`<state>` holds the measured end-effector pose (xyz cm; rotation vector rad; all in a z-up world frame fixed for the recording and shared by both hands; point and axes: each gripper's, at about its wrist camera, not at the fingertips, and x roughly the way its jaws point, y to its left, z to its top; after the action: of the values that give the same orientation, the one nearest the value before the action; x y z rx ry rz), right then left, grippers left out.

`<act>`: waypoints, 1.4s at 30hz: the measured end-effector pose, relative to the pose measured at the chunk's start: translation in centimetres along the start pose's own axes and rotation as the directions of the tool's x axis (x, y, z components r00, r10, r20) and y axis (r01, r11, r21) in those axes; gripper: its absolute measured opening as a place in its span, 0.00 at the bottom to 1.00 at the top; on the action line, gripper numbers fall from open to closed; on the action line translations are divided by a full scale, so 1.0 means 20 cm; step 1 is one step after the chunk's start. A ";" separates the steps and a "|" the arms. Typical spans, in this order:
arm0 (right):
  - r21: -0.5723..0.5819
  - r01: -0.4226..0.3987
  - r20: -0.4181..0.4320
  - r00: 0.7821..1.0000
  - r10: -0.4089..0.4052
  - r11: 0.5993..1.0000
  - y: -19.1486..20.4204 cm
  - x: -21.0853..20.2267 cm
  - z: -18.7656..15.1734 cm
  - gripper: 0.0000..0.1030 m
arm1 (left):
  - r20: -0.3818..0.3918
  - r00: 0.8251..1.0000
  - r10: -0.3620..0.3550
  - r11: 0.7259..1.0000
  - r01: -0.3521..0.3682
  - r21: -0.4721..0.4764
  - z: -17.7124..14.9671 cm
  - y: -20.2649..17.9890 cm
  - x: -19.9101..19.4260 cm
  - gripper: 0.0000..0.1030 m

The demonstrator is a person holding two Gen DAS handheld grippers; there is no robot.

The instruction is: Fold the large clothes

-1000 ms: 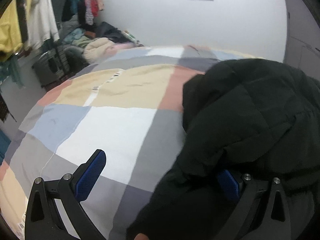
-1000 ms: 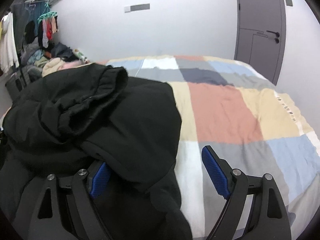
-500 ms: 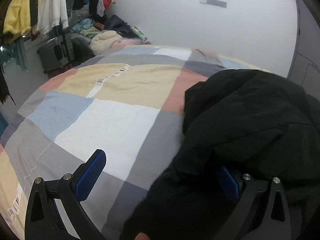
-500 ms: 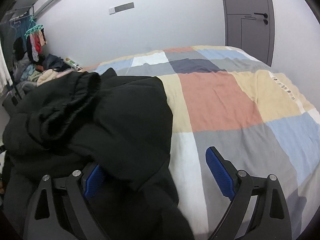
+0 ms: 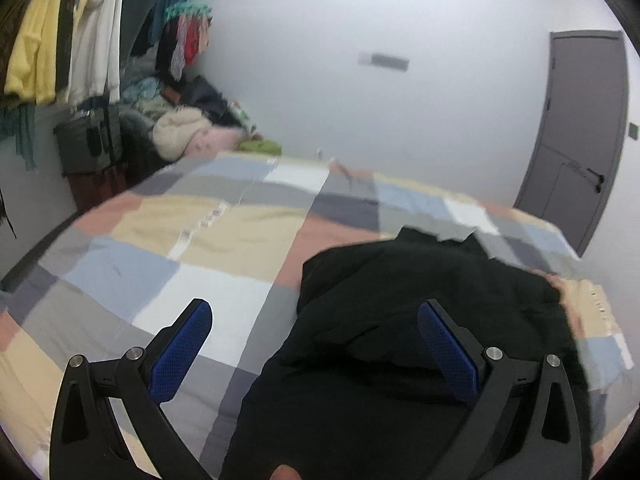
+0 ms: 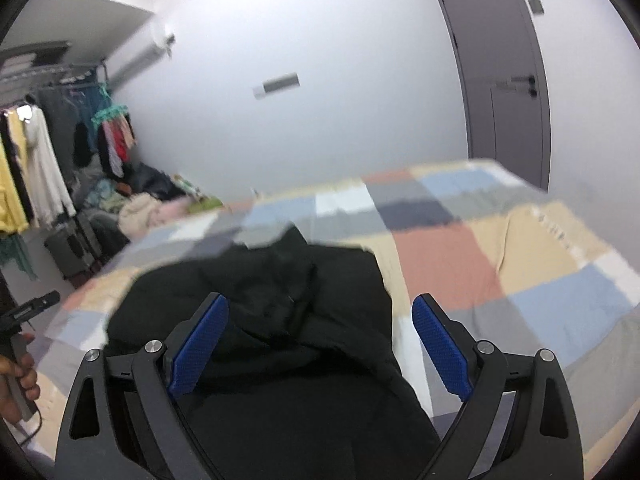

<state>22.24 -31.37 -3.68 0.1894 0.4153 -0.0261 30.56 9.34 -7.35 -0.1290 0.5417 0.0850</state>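
Both grippers hung above a black garment (image 5: 420, 320) that lay bunched on the patchwork bedspread (image 5: 208, 240), near the bed's close edge; the left gripper (image 5: 316, 344) had its blue pads spread wide with nothing pressed between them, its right pad over the dark cloth and its left pad over bare bedspread; the right gripper (image 6: 320, 344) stood likewise agape, its jaws having just been opening, with the garment (image 6: 280, 300) showing below the gap and neither pad gripping it. My reading was that the cloth had been set down to free both tools for a fresh hold; the garment sat in a heap with folds overlapping, so it probably wanted spreading flat first. At the right-wrist view's left edge a hand (image 6: 16, 376) clasped the other tool's handle; a grey door (image 6: 500, 80) stood closed beyond.
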 end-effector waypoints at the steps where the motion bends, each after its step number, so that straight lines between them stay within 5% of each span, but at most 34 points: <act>1: -0.003 -0.006 0.018 1.000 0.006 1.000 0.02 -0.06 0.03 0.91 | 0.009 1.000 -0.009 1.000 0.009 0.004 0.02 -0.01 -0.05 1.00; 6: -0.044 -0.012 0.085 0.996 0.016 0.999 0.12 -0.39 0.22 0.91 | 0.061 0.996 -0.063 0.998 0.062 0.025 0.12 -0.01 -0.44 1.00; 10: -0.068 -0.021 0.055 0.998 0.025 0.997 0.21 -0.64 0.32 0.91 | 0.106 0.979 -0.173 0.984 0.167 0.057 0.14 0.07 -0.78 1.00; 18: -0.149 -0.061 0.076 0.994 0.073 0.987 0.28 -1.16 0.45 0.91 | 0.142 0.977 -0.161 0.987 0.160 0.021 0.21 0.44 -1.39 1.00; 23: -0.164 -0.070 0.086 0.993 0.085 0.984 0.18 -1.41 0.46 0.91 | 0.161 0.979 -0.123 0.992 0.126 -0.010 0.25 0.67 -1.59 1.00; 32: -0.086 -0.096 0.028 0.995 0.099 0.992 -0.06 -1.37 0.28 0.91 | 0.067 0.968 -0.241 0.966 0.246 -0.085 0.08 0.87 -1.51 1.00; 40: -0.010 -0.142 -0.113 0.984 0.140 0.990 -0.23 -1.07 -0.10 0.91 | -0.053 0.954 -0.296 0.938 0.280 -0.204 -0.25 0.95 -1.15 1.00; 42: 0.007 -0.150 -0.136 0.979 0.149 0.989 -0.27 -1.00 -0.18 0.91 | -0.081 0.938 -0.338 0.922 0.313 -0.227 -0.35 0.95 -1.05 1.00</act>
<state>2.19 -36.24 0.24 0.2193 0.5358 0.1362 6.96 26.11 -4.25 -0.4327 0.6226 -0.1932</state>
